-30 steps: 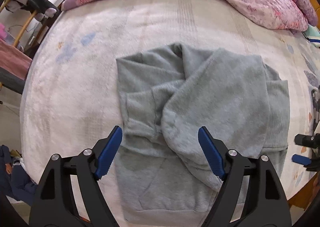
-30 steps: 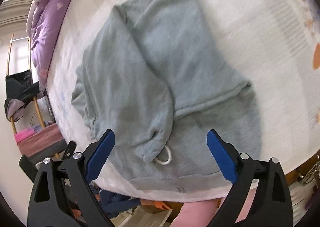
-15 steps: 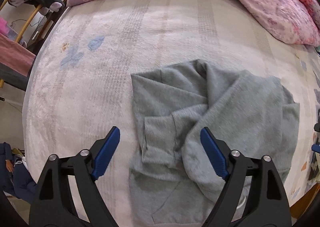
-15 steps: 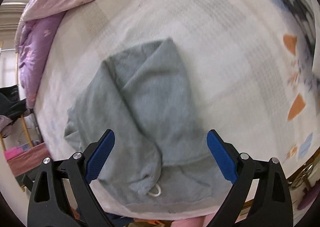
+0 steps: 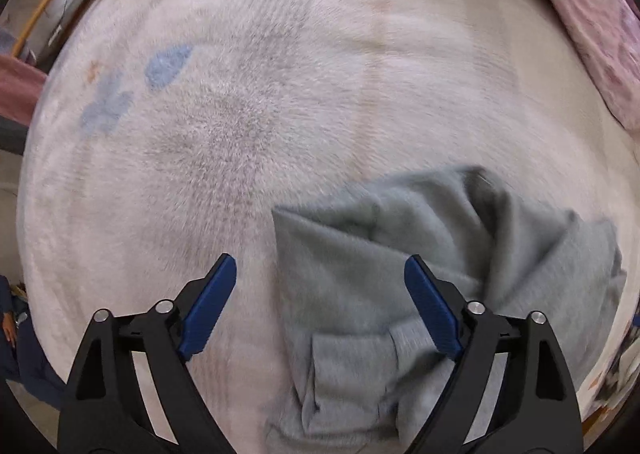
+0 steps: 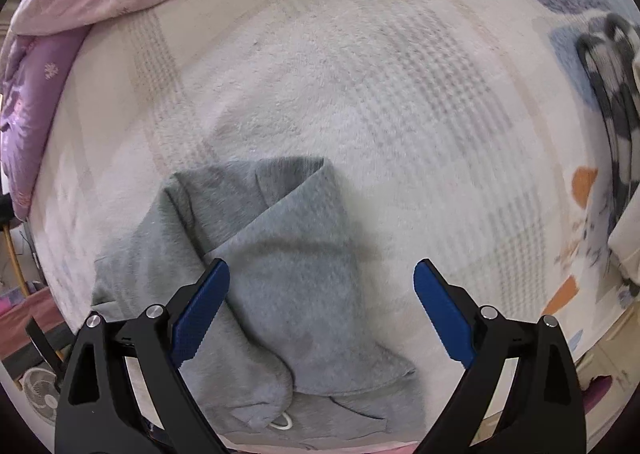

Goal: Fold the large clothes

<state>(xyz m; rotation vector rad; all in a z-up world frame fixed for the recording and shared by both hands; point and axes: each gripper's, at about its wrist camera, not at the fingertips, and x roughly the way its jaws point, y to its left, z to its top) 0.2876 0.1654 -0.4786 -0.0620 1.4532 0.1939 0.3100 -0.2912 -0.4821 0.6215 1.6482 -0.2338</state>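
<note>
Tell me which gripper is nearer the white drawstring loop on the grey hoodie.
Right. The right gripper hangs open over the grey hoodie, with the white drawstring loop just below it. The left gripper straddles the hoodie's opposite edge; no loop shows there.

In my left wrist view the hoodie (image 5: 420,286) lies on the bed blanket (image 5: 248,126) at lower right; the quilt (image 5: 592,34) sits along the frame's upper right edge.
</note>
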